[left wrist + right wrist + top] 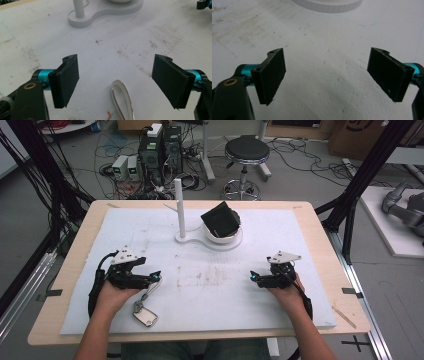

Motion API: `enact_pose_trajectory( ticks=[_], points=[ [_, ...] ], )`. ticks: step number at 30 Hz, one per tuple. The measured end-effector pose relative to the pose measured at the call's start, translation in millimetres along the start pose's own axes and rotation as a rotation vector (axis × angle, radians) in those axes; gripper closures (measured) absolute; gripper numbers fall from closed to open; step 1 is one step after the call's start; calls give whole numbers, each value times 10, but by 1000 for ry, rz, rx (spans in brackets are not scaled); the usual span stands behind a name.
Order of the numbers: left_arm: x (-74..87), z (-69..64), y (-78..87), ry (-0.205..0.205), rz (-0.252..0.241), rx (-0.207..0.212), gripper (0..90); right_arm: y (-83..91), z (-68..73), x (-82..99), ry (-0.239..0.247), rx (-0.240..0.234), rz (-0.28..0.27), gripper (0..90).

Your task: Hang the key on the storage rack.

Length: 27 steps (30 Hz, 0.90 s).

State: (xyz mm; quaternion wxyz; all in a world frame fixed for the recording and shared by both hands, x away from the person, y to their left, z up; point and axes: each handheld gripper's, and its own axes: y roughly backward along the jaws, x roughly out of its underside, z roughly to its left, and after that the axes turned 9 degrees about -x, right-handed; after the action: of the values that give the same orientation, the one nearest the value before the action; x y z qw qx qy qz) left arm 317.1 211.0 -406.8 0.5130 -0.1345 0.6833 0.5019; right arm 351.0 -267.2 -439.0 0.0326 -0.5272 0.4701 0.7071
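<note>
**Picking up the metal loop cleanly**

Both pairs of tongs rest low on the white mat of the counter (300, 285), jaws spread wide and holding nothing. The left tongs (157, 276) have a small metal item just beside them: a silvery loop (121, 98) lies on the mat between and slightly below their open jaws, and in the high view it runs back towards the person's hand to a flat metal tag (145, 315). The right tongs (253, 276) sit well apart from it, pointing inwards over bare mat.

The step in hand looks like a grasp of that loop by the left tongs. To do it well, I would dip the jaws so the pads straddle the loop's two thin sides, then close slowly; the loop is flat and slick and could skate away. Beyond both tongs stands the white stand (180, 210) with its black-covered cup (220, 219), well clear.
</note>
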Motion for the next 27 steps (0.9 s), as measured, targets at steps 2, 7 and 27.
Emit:
enact_pose_trajectory(
  ticks=[2,7,27],
  points=[
    [41,-3,0,6,10,-8,219,-26,12,-23,1,-6,0,153],
    [167,-2,25,15,51,-24,219,-112,27,-101,4,-27,-15,153],
    [430,-156,17,-98,220,-6,403,-215,97,-206,28,-41,-10,152]
  ],
)
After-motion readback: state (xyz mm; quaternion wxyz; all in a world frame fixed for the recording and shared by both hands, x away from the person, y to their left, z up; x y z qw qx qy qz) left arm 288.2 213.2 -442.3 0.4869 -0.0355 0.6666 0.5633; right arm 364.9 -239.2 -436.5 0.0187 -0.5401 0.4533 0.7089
